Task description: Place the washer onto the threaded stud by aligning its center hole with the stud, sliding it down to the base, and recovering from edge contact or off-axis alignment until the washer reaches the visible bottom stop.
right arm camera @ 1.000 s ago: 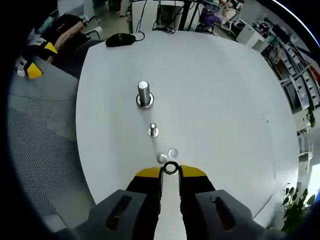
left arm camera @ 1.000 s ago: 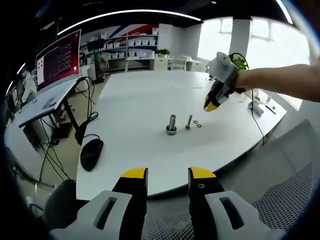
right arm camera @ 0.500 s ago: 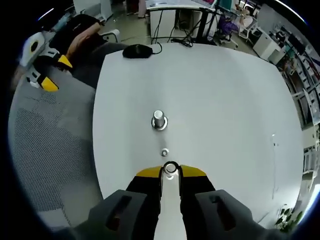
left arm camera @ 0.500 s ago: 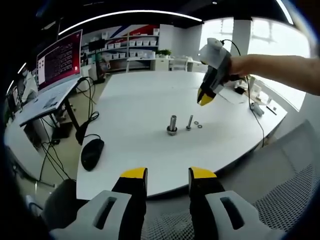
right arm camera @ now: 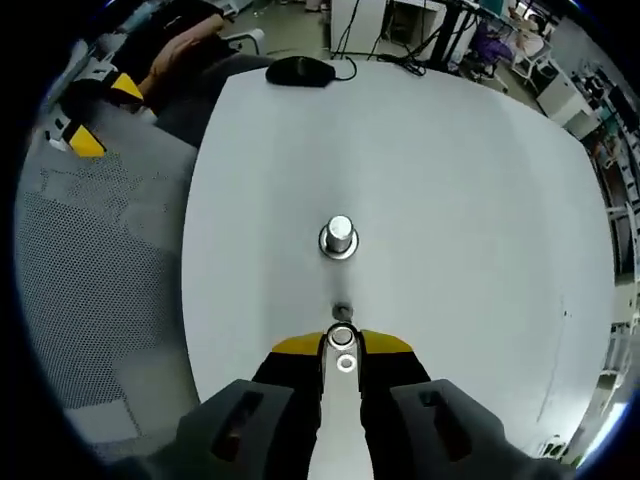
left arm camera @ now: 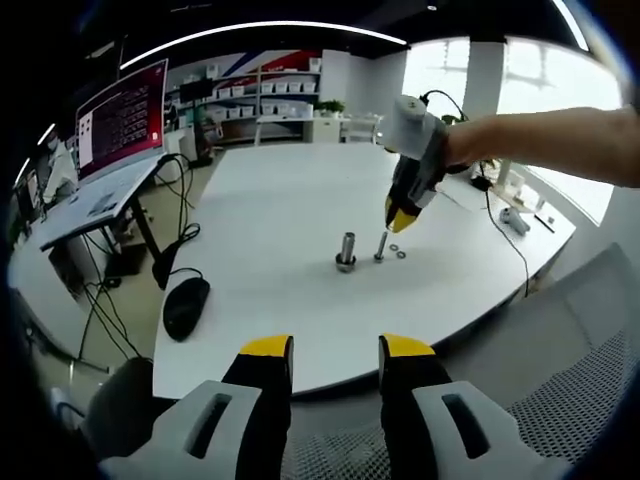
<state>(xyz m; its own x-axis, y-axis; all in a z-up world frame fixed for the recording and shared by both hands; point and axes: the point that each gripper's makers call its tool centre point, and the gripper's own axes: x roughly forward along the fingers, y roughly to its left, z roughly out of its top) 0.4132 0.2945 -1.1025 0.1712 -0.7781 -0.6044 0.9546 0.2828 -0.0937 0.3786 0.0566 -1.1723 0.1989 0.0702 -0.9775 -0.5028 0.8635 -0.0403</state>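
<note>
The right gripper [right arm camera: 341,342] pinches the washer [right arm camera: 341,337] just above the thin stud [left arm camera: 380,246]; an off-axis descent (likely) snags threads; the left gripper [left arm camera: 336,346] stays spread.

White table [left arm camera: 270,220] mid-frame; black mouse [left arm camera: 183,307] on its left edge, black cables [left arm camera: 172,215] hanging there. Monitor with red screen [left arm camera: 118,108] upper left, shelves of white bins [left arm camera: 265,90] at top, grey mesh chair [right arm camera: 95,290] left.
</note>
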